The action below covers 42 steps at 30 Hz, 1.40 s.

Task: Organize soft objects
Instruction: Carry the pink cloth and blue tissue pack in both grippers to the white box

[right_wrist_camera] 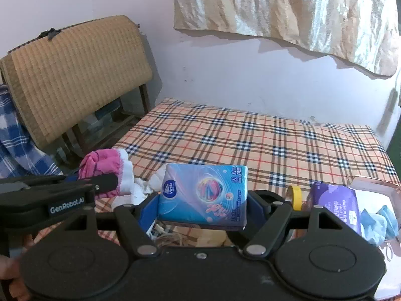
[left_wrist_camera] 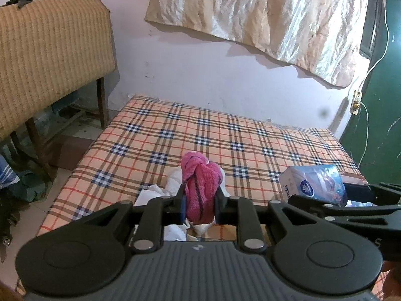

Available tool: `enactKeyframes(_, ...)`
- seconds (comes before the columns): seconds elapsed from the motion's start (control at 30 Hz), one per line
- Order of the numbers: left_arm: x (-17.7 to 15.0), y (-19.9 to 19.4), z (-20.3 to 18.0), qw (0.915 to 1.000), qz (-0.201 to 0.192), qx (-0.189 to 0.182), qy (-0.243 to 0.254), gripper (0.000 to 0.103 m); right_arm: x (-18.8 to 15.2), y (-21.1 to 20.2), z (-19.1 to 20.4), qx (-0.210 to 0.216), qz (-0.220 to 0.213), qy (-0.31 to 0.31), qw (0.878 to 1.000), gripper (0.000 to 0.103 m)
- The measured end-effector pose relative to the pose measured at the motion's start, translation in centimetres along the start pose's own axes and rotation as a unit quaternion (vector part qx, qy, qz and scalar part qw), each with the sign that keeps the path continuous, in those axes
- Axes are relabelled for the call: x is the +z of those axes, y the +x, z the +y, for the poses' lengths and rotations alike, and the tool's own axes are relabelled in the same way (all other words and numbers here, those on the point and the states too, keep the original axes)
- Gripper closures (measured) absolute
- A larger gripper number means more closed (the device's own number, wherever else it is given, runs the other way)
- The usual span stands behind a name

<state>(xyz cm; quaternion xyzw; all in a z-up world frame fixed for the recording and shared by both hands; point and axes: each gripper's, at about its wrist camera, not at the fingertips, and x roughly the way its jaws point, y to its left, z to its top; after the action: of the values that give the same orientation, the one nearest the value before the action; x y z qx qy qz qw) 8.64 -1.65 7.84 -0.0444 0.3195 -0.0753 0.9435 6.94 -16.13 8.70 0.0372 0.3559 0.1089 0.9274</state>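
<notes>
Currently the left gripper [left_wrist_camera: 199,207] is clamping a rolled pink terry towel with dark stripes [left_wrist_camera: 200,188]: its two fingers are sitting narrowly apart with the roll pinched between them, the pads pressing its lower half on both sides while the knotted upper end is sticking up and forward past the tips. The towel is hanging above the near edge of the orange-tan plaid mattress [left_wrist_camera: 225,135], directly over a heap of crumpled white cloth [left_wrist_camera: 163,190] that is lying on the sheet just behind and below the fingers. The right gripper [right_wrist_camera: 201,207] is holding a blue plastic-wrapped tissue pack [right_wrist_camera: 203,197], with its fingers spread wide to span the pack's width, each blue pad touching one short side; the pack is sitting upright between them, printed face toward the camera, raised off the mattress. In the right wrist view the left gripper is showing at the left edge with the pink towel beside it, near the tissue pack but not touching. To the right of the pack, a yellow tape roll [right_wrist_camera: 297,197] and a purple box of facial tissues [right_wrist_camera: 335,203] are resting near the mattress's front corner. A woven straw-coloured headboard panel [left_wrist_camera: 52,57] is leaning off to the left, well apart.
</notes>
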Motion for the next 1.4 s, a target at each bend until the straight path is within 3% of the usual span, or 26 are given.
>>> enactKeyframes(1.4, -0.2, 1.7, -7.4, 0.9978, 0.017, -0.044, 0.046, 0.080, -0.1, -2.9, -8.2, -0.054, -0.023, 0.043, 0.997, 0.016)
